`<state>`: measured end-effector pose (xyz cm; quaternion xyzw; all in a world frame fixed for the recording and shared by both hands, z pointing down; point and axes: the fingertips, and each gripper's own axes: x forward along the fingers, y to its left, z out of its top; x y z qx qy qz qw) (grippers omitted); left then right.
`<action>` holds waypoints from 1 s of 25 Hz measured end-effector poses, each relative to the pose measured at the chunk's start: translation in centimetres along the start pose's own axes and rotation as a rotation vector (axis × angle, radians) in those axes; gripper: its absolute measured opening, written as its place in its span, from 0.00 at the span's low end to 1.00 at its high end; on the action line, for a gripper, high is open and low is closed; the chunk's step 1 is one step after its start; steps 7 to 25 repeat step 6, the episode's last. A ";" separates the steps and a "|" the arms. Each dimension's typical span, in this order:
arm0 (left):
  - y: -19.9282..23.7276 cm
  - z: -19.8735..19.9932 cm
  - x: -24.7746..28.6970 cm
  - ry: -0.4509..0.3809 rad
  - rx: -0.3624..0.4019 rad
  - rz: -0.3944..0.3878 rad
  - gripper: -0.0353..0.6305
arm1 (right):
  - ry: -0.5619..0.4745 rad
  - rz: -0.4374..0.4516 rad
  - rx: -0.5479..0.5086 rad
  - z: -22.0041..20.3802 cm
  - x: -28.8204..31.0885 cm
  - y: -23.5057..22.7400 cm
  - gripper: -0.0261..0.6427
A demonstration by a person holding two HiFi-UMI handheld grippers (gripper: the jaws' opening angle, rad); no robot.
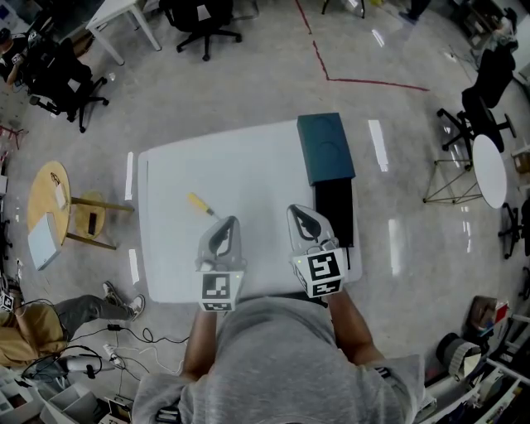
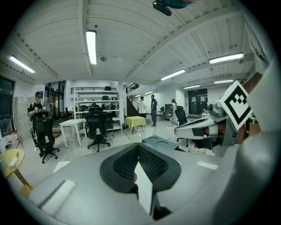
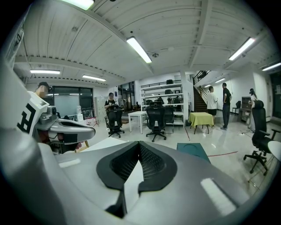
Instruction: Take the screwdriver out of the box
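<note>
A yellow-handled screwdriver (image 1: 201, 205) lies on the white table (image 1: 248, 166), left of centre. The black box (image 1: 334, 211) sits at the table's right edge, its teal lid (image 1: 325, 147) resting just beyond it. My left gripper (image 1: 225, 225) hovers near the front edge, a little right of and nearer than the screwdriver, jaws shut and empty. My right gripper (image 1: 300, 217) is beside the box's left side, shut and empty too. In the left gripper view the pads (image 2: 151, 161) meet at the tip, and the teal lid (image 2: 158, 141) shows beyond. In the right gripper view the pads (image 3: 151, 163) meet as well.
A round wooden stool (image 1: 50, 207) with items stands left of the table. Office chairs (image 1: 203, 21) and a white desk are further off. A round white table (image 1: 489, 170) and a chair stand to the right. Cables lie on the floor at lower left. People stand in the background (image 2: 147, 110).
</note>
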<state>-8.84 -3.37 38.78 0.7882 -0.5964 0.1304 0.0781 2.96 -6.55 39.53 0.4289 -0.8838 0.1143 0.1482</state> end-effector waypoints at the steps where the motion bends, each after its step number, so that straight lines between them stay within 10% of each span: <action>1: 0.0 0.0 0.0 0.000 0.000 0.000 0.07 | 0.001 0.001 0.000 0.0 0.0 0.0 0.04; 25: 0.0 -0.1 0.2 0.001 -0.003 0.001 0.07 | 0.001 0.002 -0.002 -0.1 0.2 -0.2 0.04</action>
